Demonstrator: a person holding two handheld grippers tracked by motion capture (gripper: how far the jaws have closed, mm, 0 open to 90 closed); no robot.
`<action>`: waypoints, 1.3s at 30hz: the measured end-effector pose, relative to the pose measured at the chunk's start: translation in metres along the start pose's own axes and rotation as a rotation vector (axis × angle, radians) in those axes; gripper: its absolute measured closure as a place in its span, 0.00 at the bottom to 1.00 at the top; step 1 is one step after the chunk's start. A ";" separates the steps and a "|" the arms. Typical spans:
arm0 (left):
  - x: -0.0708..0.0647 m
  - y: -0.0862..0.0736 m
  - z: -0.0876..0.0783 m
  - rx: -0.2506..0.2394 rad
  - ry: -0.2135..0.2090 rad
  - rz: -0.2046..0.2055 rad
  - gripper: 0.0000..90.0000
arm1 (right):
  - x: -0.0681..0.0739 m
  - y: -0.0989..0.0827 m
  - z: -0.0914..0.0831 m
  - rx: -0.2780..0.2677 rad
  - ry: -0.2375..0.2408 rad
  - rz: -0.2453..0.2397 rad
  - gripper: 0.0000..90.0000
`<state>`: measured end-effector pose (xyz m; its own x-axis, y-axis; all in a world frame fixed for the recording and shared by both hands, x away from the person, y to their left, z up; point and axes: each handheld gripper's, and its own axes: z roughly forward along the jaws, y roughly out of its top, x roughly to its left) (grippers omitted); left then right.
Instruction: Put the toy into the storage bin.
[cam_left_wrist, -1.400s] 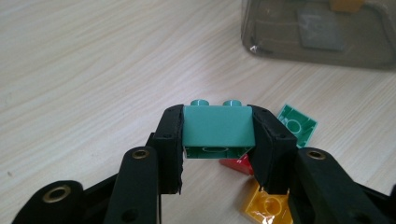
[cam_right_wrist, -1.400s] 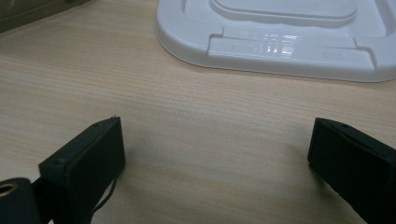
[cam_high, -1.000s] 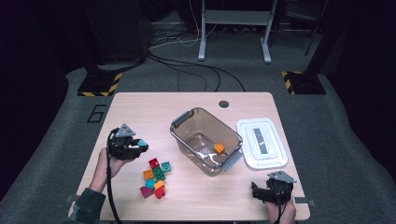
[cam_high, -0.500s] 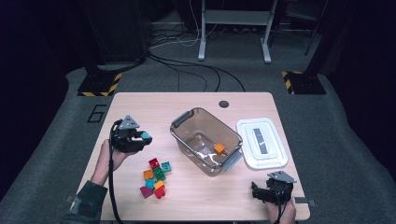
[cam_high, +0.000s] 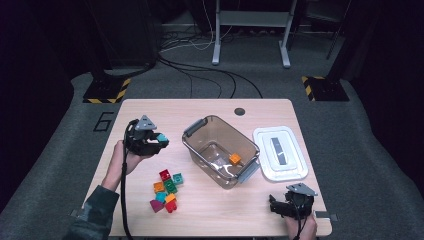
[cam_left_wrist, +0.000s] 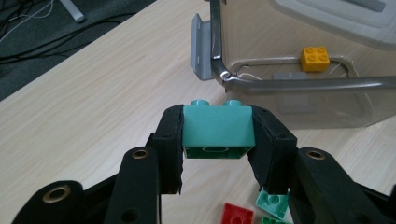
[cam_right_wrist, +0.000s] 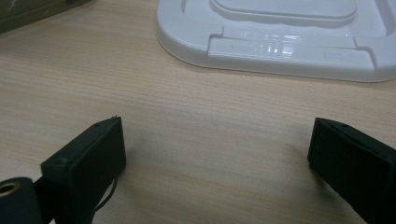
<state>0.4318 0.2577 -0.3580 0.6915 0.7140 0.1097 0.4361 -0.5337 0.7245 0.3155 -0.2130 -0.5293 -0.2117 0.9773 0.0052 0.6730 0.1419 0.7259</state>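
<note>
A large digit "6" stands on the grey floor mat, just off the left edge of the table; no other lettering can be read, not on the bricks, the tub or the lid

Teal two-stud brick, studs up, pinched level above the table, near the clear bin.

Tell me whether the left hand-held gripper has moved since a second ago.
Yes. The left hand-held gripper, shut on a teal block, moved up the high view, away from the block pile.
</note>
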 end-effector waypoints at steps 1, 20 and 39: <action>0.000 0.005 0.001 0.000 0.000 0.006 0.65 | 0.000 0.000 0.000 0.000 0.000 0.000 0.04; -0.009 0.051 0.019 -0.005 -0.026 0.064 0.65 | 0.000 0.000 0.000 0.000 -0.001 0.000 0.04; -0.021 0.076 0.051 0.031 -0.066 0.107 0.65 | 0.000 0.000 0.000 -0.001 -0.001 0.000 0.04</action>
<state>0.4801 0.1787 -0.3398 0.7710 0.6213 0.1394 0.3746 -0.6195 0.6899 0.3156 -0.2132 -0.5294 -0.2110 0.9775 0.0047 0.6724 0.1417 0.7265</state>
